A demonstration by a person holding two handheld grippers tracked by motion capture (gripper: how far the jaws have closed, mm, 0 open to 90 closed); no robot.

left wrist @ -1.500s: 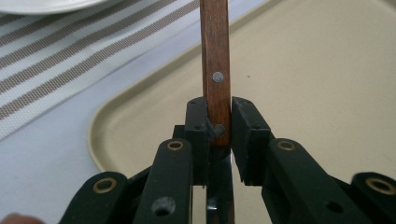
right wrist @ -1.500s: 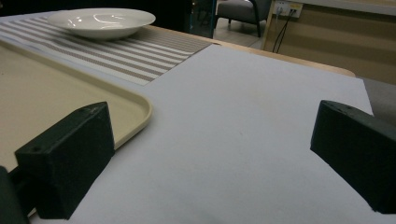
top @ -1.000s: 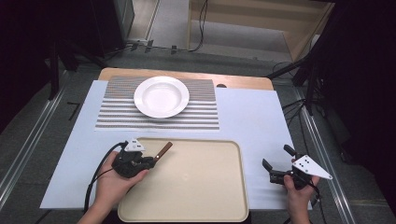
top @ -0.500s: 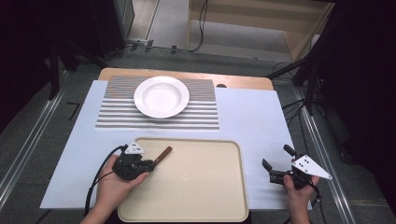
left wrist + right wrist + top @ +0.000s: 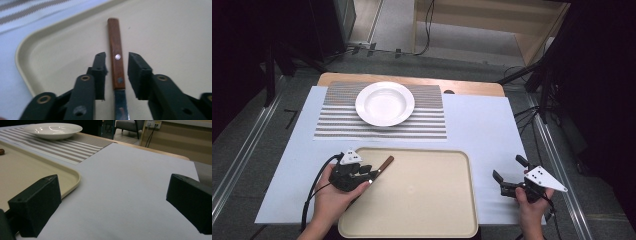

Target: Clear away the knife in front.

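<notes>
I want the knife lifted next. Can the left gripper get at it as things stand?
Probably yes. The left gripper already straddles the knife on the tray; its jaws, which have just been opening, stand either side of the wooden handle with small gaps. Nothing lies between.

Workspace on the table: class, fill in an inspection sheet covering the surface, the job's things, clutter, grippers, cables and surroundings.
Surface: table under a pale sheet, with a striped mat.
Job's things: knife with a wooden handle, lying on the tray near its left rim.
Clutter: white bowl on the mat.
Grippers: left gripper has just been opening, its jaws either side of the knife handle with gaps showing; right gripper open over the sheet, holding nothing.
Cables: black cable trailing from the left gripper.
Surroundings: dark floor, wooden shelf behind.
</notes>
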